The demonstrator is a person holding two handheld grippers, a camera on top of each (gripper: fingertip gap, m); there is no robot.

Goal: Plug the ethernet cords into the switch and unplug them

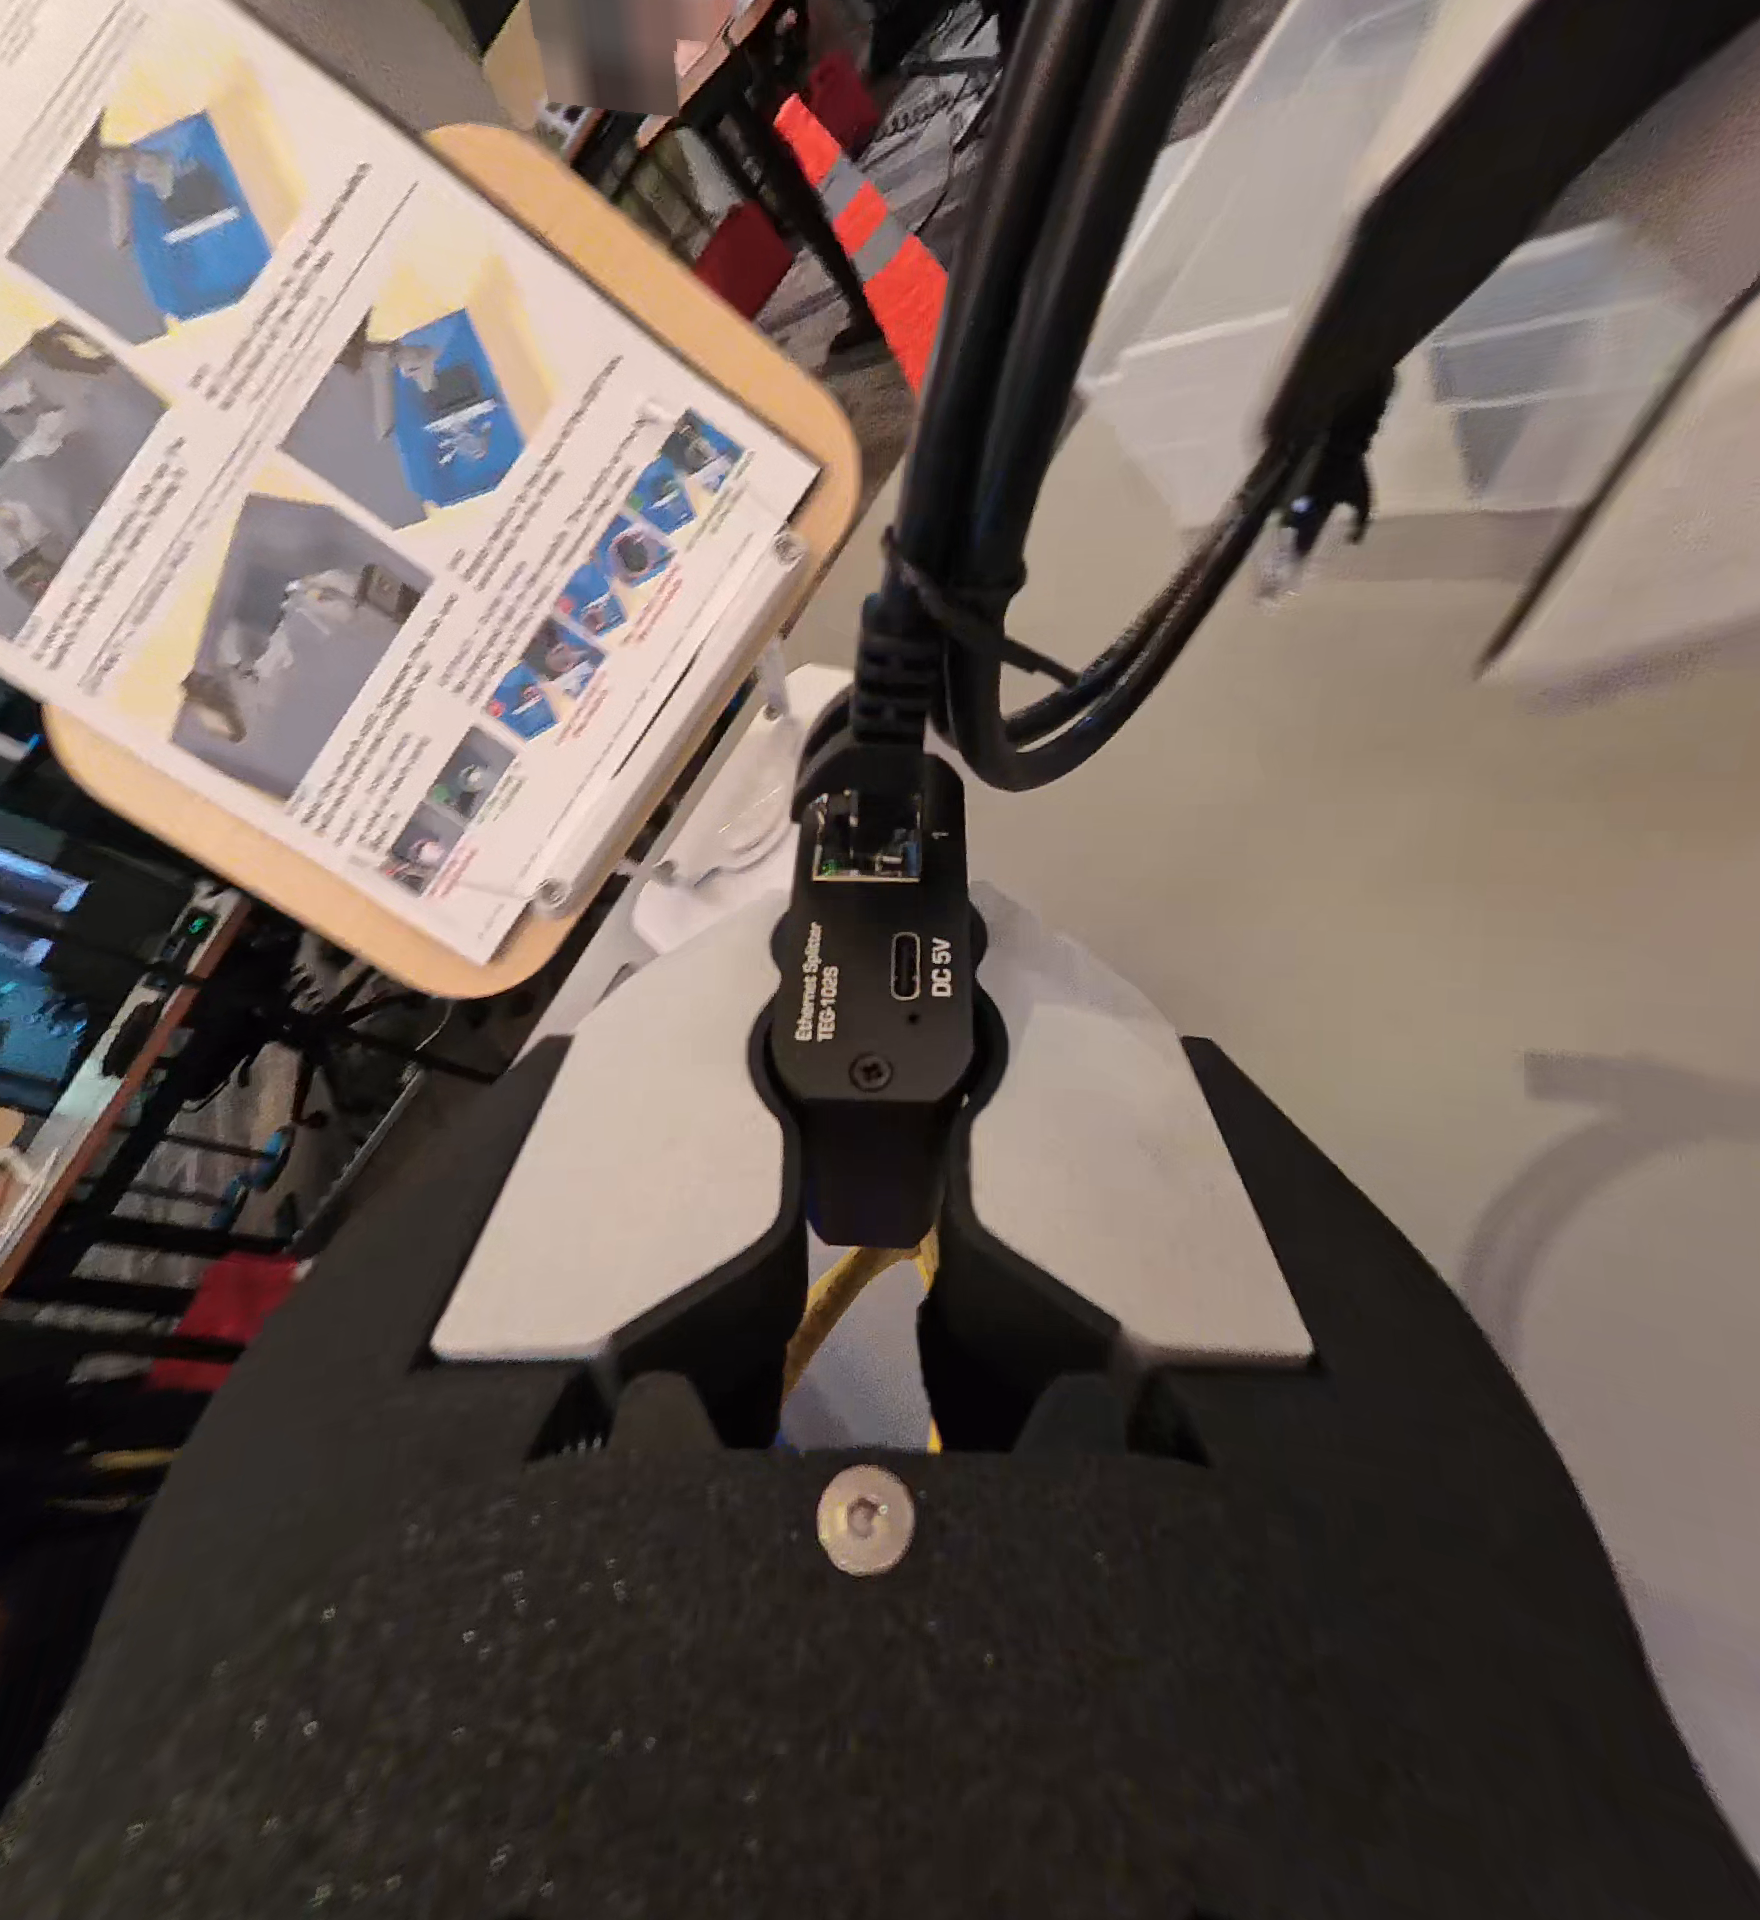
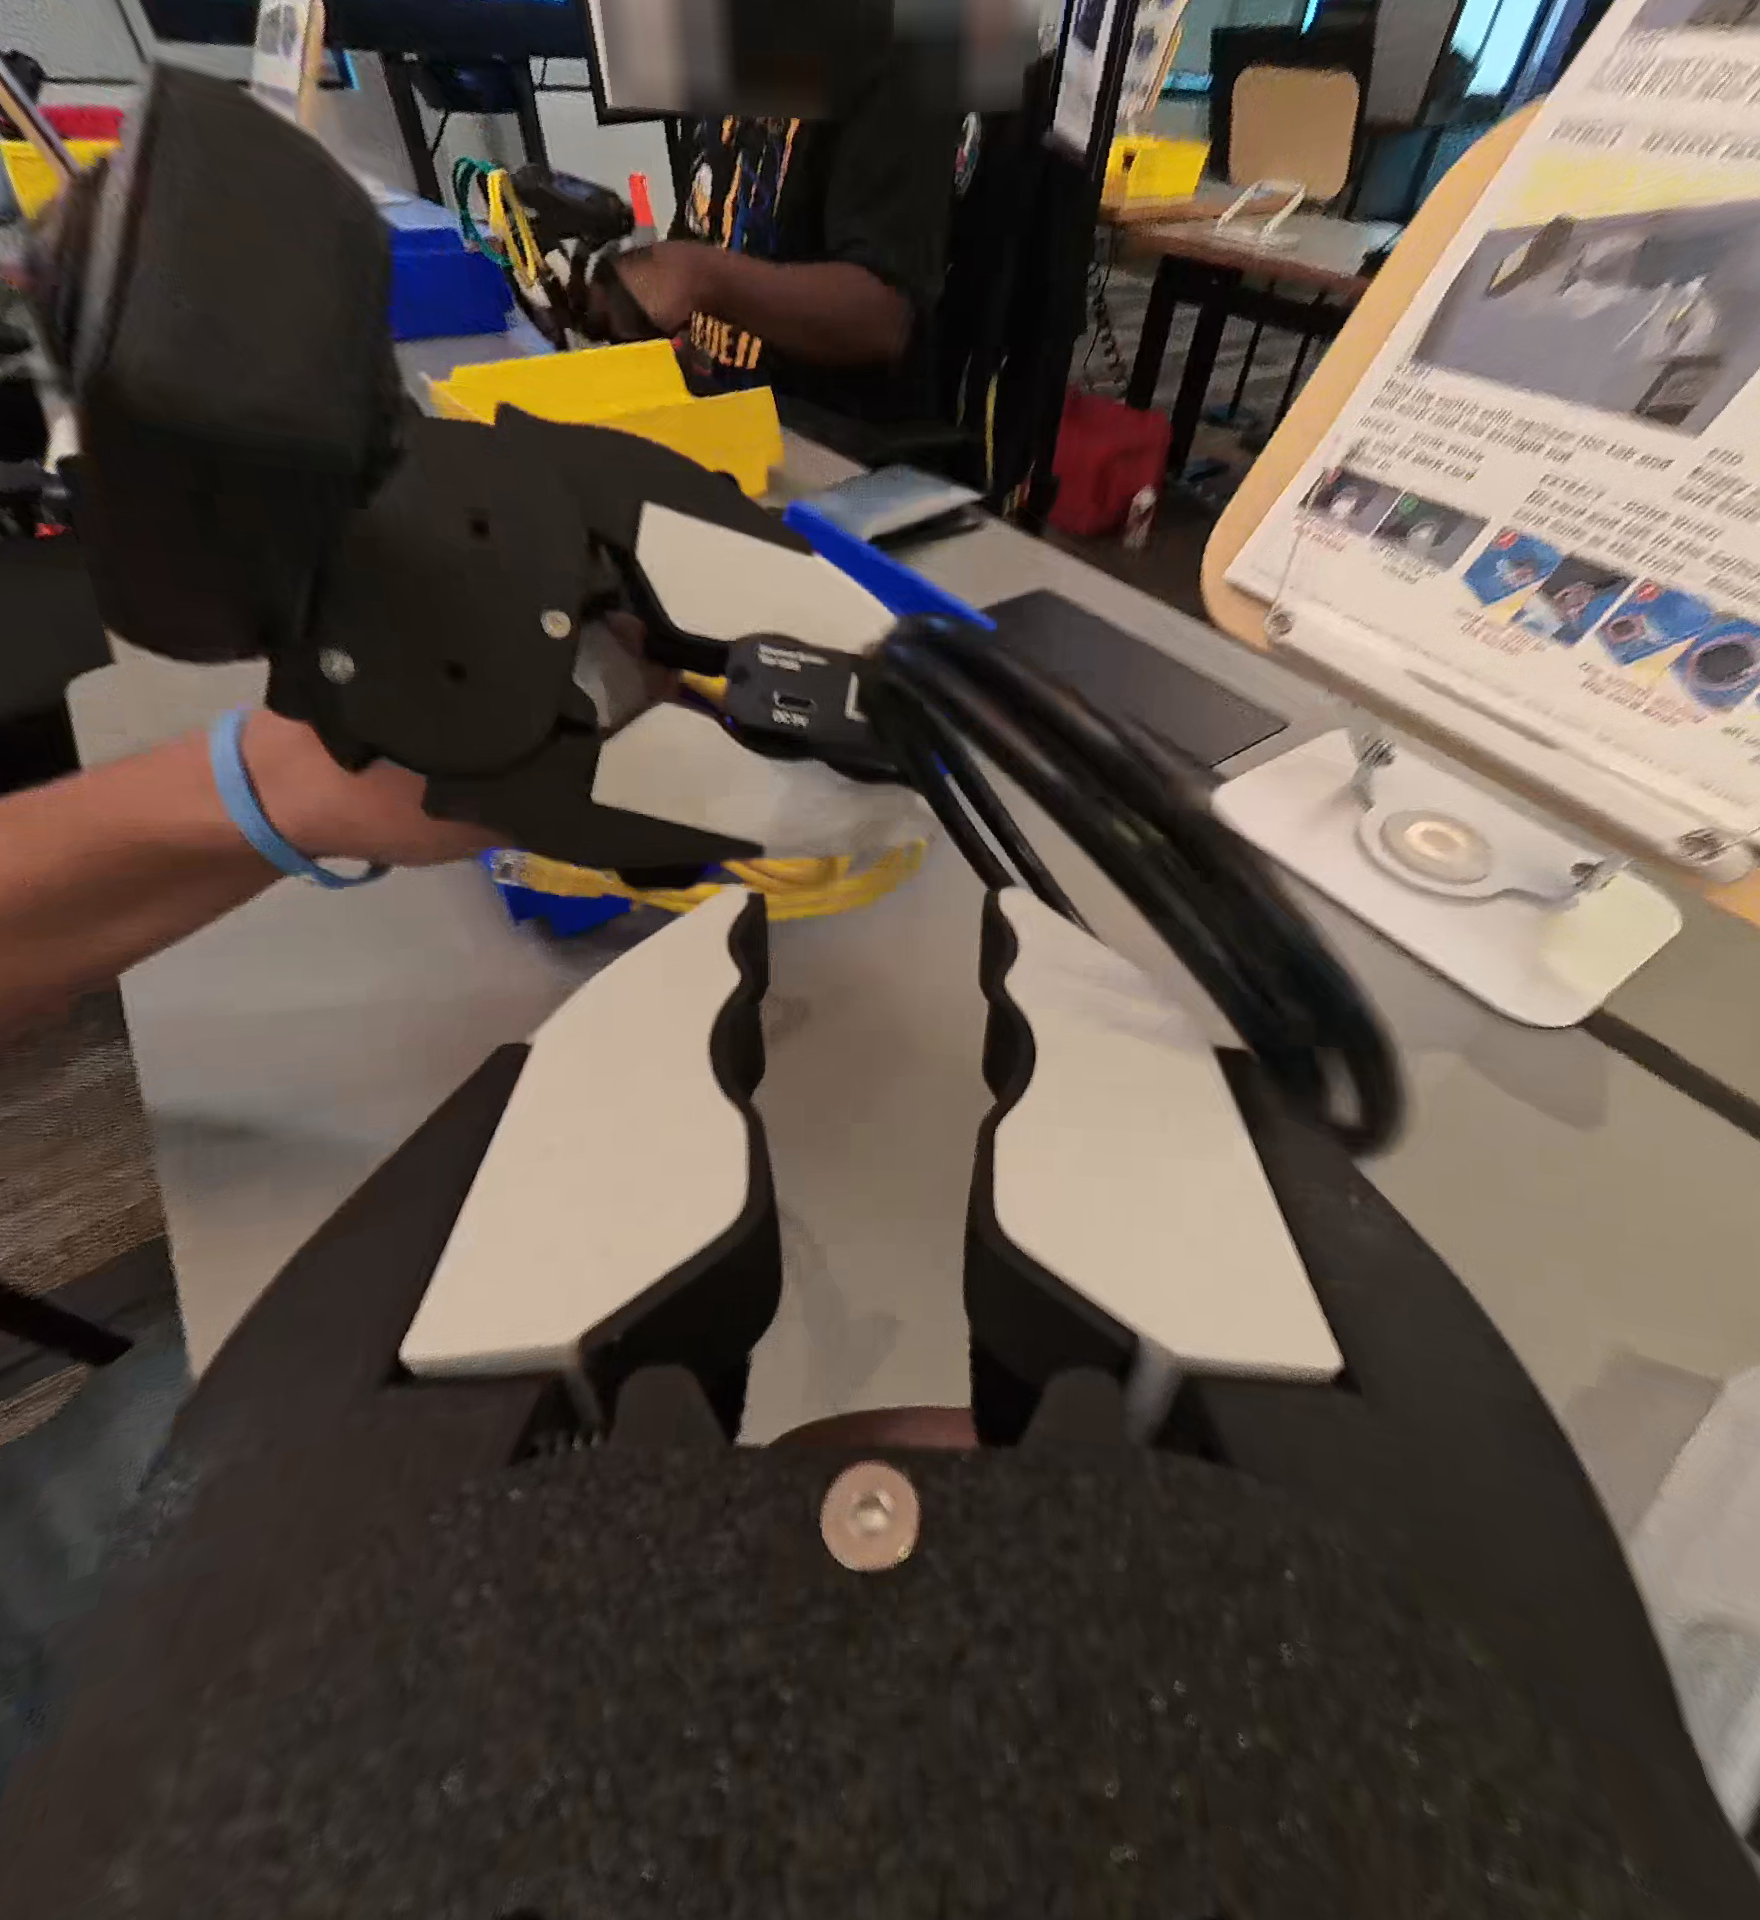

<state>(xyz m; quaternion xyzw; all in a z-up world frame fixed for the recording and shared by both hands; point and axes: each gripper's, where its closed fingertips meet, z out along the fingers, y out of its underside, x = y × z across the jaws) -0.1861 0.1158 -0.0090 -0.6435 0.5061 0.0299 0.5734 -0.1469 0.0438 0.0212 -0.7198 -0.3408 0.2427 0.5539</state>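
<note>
Left wrist view: left gripper (image 1: 874, 1049) fingers clench black switch (image 1: 871, 997); right gripper (image 2: 871, 977) fingers released.

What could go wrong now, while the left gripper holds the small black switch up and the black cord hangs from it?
1. The bundled black cord hangs from the switch; its weight might twist the switch in the left gripper.
2. The open right gripper has the cord against its finger, so it could snag.
3. The instruction board stands close; a swing might hit it.
</note>
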